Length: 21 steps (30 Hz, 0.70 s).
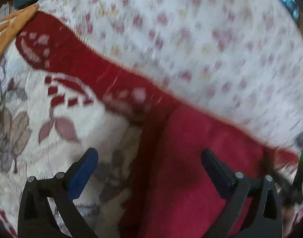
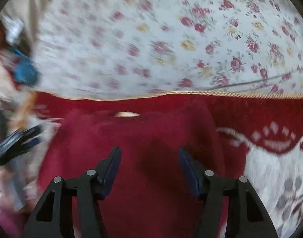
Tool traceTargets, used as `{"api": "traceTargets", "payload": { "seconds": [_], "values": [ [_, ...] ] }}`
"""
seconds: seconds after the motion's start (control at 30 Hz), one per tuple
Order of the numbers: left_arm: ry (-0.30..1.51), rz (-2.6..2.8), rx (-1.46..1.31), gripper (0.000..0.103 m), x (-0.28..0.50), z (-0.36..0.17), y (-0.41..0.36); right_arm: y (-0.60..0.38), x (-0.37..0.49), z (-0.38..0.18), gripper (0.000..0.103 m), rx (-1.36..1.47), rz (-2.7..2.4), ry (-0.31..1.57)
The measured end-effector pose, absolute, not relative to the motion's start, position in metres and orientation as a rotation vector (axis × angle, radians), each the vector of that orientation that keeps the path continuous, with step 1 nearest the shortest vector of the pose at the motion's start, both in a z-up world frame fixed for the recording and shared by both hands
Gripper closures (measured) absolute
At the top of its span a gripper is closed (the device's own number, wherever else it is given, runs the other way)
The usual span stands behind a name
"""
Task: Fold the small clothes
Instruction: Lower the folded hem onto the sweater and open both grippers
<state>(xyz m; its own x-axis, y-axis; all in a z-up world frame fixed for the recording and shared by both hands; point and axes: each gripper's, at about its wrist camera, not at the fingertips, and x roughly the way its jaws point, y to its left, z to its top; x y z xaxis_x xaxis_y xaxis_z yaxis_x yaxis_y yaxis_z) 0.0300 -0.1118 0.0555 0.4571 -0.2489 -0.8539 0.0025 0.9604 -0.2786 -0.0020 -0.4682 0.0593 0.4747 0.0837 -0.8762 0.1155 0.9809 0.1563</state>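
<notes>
Both hand-held grippers stand with their jaws wide apart and nothing between them. Much is smeared by motion blur: in the left wrist view the whole scene streaks, and in the right wrist view the left side is a jumble where only a dark tool shape, likely the left hand-held gripper [image 2: 16,144], and a blue object [image 2: 24,71] can be made out. What that blue object is cannot be told.

The left hand-held gripper [image 1: 149,160] hovers over the left edge of the red garment [image 1: 191,158], its left finger above the cream blanket [image 1: 32,119], its right finger above the red cloth. The right hand-held gripper [image 2: 149,158] hangs over the middle of the red garment [image 2: 141,138], fingers pointing toward the far side.

That garment is plain deep red and soft-looking, lying near both cameras on the blanket, just near of its red border with gold cord trim [image 2: 231,94]. A small pale opening [image 2: 126,114] shows at its far edge. Beyond lies a white sheet with roses [image 2: 211,29].
</notes>
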Motion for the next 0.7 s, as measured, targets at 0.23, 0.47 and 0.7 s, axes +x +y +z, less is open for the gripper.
{"api": "traceTargets", "payload": {
  "seconds": [0.23,0.47,0.7],
  "values": [
    [1.111,-0.155,-0.128,0.0,0.003,0.044,-0.106,-0.481,-0.013,0.068,0.039,0.23,-0.105,1.013],
    [1.096,-0.158,-0.178,0.0,-0.016,0.059,-0.082,-0.495,-0.028,0.052,0.022,0.191,-0.213,1.097],
    [1.092,-0.183,-0.203,0.0,-0.038,0.063,-0.078,-0.384,-0.016,0.121,0.023,0.108,0.073,0.979]
  ]
}}
